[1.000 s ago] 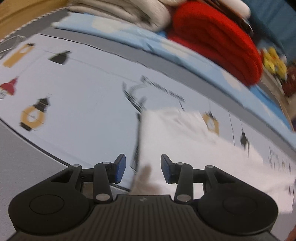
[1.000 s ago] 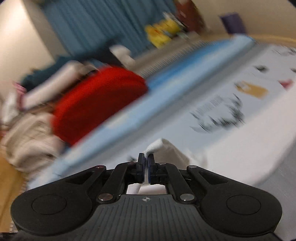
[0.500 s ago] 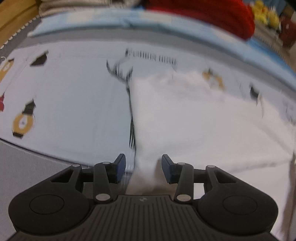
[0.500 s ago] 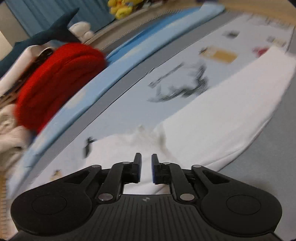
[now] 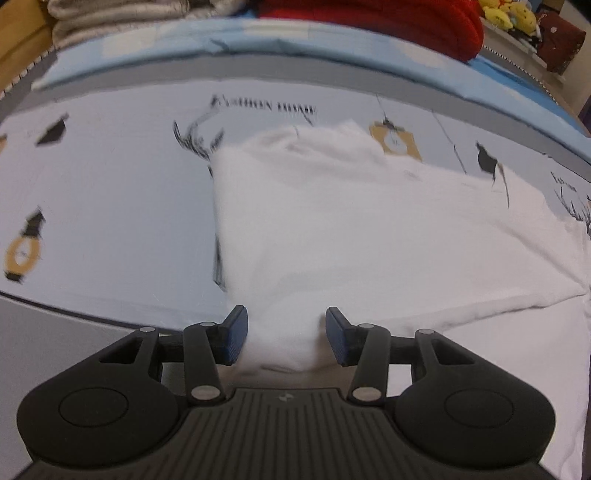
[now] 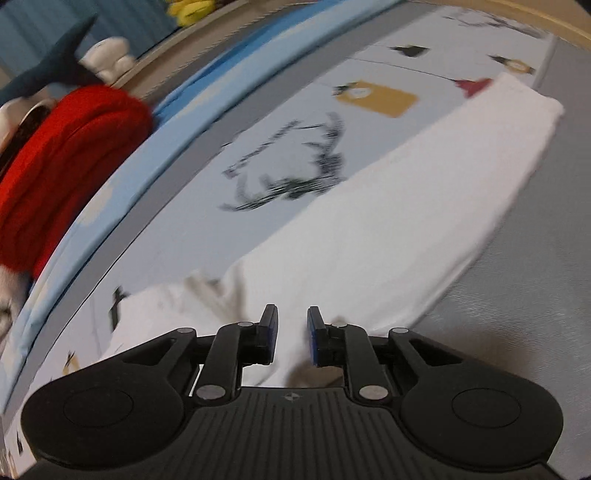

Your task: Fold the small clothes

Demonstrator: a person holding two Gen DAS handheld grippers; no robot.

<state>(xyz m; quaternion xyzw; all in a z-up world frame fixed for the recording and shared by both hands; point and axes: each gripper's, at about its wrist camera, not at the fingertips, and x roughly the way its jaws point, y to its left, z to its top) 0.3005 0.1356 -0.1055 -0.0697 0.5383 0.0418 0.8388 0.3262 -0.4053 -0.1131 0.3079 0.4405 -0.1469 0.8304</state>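
A white garment point(image 5: 351, 229) lies spread on the printed bed sheet point(image 5: 110, 184), with a crumpled end at its far side. My left gripper point(image 5: 284, 332) hovers low over its near edge. Its jaws are opening, a tongue of the white cloth lies between the blue pads, and they do not press it. In the right wrist view the same white garment point(image 6: 388, 221) runs as a long folded strip to the upper right. My right gripper point(image 6: 291, 332) sits over its near end, jaws a little apart and opening, with cloth under and between them but not clamped.
A red folded blanket point(image 5: 388, 22) and a beige one point(image 5: 129, 14) lie at the back of the bed, with yellow plush toys point(image 5: 513, 14) beyond. A dark shark plush point(image 6: 48, 70) sits behind the red blanket point(image 6: 66, 155). A grey border point(image 6: 535, 258) edges the sheet.
The right gripper was shut on a corner of the white cloth; it has let go and its jaws have parted. Both grippers came down toward the garment, which now lies flat. The left jaws widened slightly.
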